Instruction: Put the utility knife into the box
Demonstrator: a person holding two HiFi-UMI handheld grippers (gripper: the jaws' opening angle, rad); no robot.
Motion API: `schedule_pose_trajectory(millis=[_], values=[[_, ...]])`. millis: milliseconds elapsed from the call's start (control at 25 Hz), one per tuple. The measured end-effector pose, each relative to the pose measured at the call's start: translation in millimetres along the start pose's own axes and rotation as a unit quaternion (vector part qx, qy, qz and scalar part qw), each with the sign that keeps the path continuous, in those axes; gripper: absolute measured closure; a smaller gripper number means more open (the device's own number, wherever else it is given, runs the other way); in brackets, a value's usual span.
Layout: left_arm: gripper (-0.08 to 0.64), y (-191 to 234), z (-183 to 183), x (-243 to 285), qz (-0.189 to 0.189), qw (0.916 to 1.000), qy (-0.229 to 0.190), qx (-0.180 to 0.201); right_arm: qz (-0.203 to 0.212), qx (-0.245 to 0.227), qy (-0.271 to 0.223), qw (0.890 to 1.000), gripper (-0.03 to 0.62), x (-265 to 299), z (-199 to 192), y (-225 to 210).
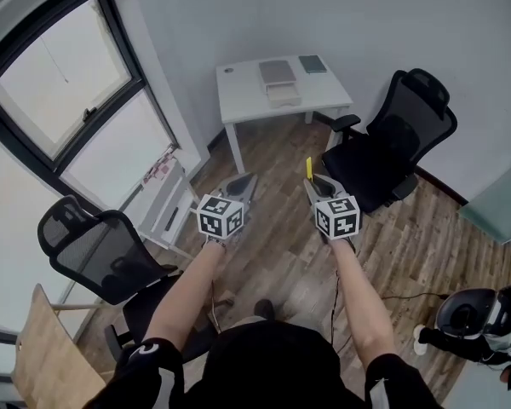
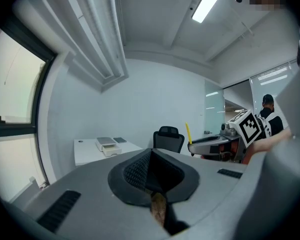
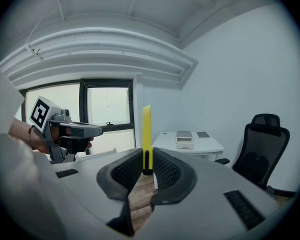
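Note:
A yellow utility knife (image 1: 308, 167) stands upright between the jaws of my right gripper (image 1: 317, 181), which is shut on its lower end. In the right gripper view the knife (image 3: 146, 134) rises from the pads of the right gripper (image 3: 147, 170). My left gripper (image 1: 243, 181) is held level beside it, jaws together and empty; the left gripper (image 2: 150, 156) also sees the knife (image 2: 188, 132) to its right. The white box (image 1: 283, 95) sits far ahead on the white table (image 1: 238, 92), with a grey lid-like piece (image 1: 275, 72) behind it. Both grippers are well short of the table.
A dark notebook (image 1: 312, 63) lies on the table's right end. One black office chair (image 1: 392, 143) stands to the table's right, another (image 1: 102, 254) at my left. A white rack (image 1: 166, 198) stands under the window. A helmet (image 1: 485, 313) is at the lower right.

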State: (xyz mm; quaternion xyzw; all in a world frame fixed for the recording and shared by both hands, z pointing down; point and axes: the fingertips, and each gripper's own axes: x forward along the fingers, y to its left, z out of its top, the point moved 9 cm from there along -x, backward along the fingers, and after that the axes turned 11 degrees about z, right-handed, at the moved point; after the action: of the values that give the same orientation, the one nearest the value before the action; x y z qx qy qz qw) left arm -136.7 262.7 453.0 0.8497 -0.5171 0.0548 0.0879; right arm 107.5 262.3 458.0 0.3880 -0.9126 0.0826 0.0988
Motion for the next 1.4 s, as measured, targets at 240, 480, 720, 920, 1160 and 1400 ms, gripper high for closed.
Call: schedule_pose_trajectory(millis=[240, 480, 720, 920, 1160, 1400], values=[[0.534, -1.6, -1.1, 27.7, -0.014, 0.9998, 0.014, 0.003, -0.001, 0.014, 0.010, 1.000, 0.518, 7.8, -5.5, -20.5], [0.534, -9.9, -1.7, 72.3, -0.024, 0.9993, 0.029, 0.004, 0.005, 0.028, 0.020, 0.999, 0.518, 19.8, -13.2, -64.2], [0.534, -14.7, 5.9, 135.0, -0.017, 0.9992, 0.036, 0.006, 0.016, 0.034, 0.024, 0.999, 0.518, 37.4, -9.8, -127.9], [0.534, -21.3, 12.8, 187.6, -0.011, 0.9993, 0.035, 0.005, 0.023, 0.035, 0.020, 0.999, 0.518, 48.7, -6.2, -180.2], [0.534, -32.4, 21.7, 241.7, -0.003, 0.9994, 0.032, 0.008, 0.031, 0.038, 0.023, 0.999, 0.518, 60.0, -4.2, -241.4], [0.534, -36.1, 26.5, 281.1, 0.014, 0.9995, 0.028, 0.005, 0.049, 0.036, 0.027, 0.998, 0.518, 74.6, -1.4, -285.6]])
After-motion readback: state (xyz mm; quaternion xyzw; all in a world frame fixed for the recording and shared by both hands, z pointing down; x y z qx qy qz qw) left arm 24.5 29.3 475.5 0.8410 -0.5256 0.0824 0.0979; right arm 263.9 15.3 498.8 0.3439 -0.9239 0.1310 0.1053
